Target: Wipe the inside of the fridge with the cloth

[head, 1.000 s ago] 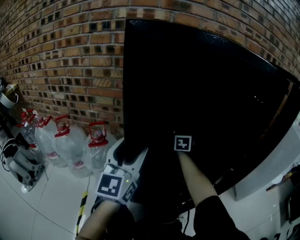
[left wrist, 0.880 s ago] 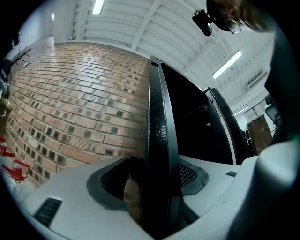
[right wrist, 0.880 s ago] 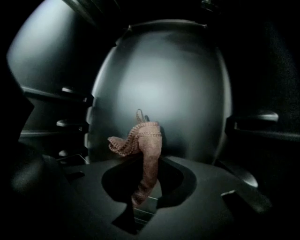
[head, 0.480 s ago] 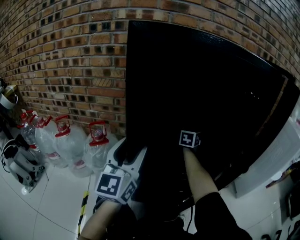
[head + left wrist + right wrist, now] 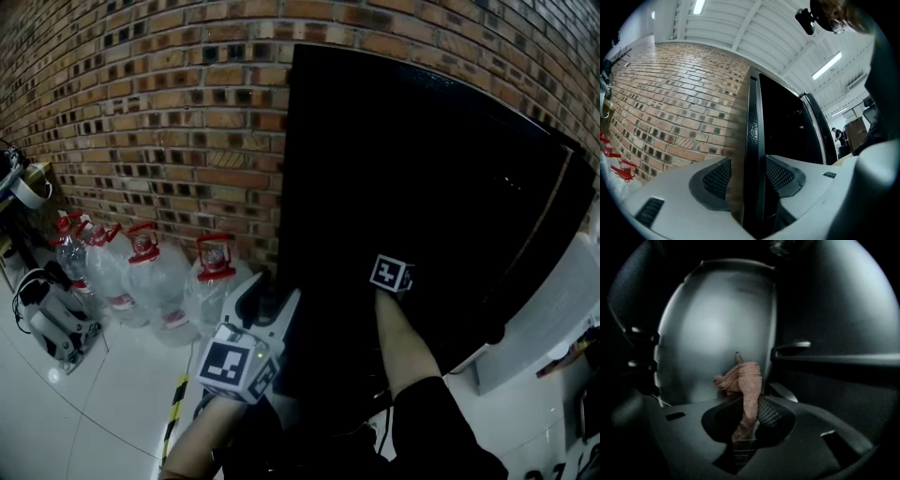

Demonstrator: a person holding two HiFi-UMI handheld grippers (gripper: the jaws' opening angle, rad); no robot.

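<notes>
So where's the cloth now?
In the right gripper view, the pinkish woven cloth is pinched in the right tongs, before the fridge's pale inner wall.

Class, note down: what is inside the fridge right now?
The right gripper is inside, jaws shut on a pink cloth, before a pale back wall. A shelf ledge shows at right. The rest of the fridge is too dark to see.

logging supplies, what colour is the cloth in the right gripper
Dusty pink-brown. The cloth shows best in the right gripper view, pinched by the right gripper.
</notes>
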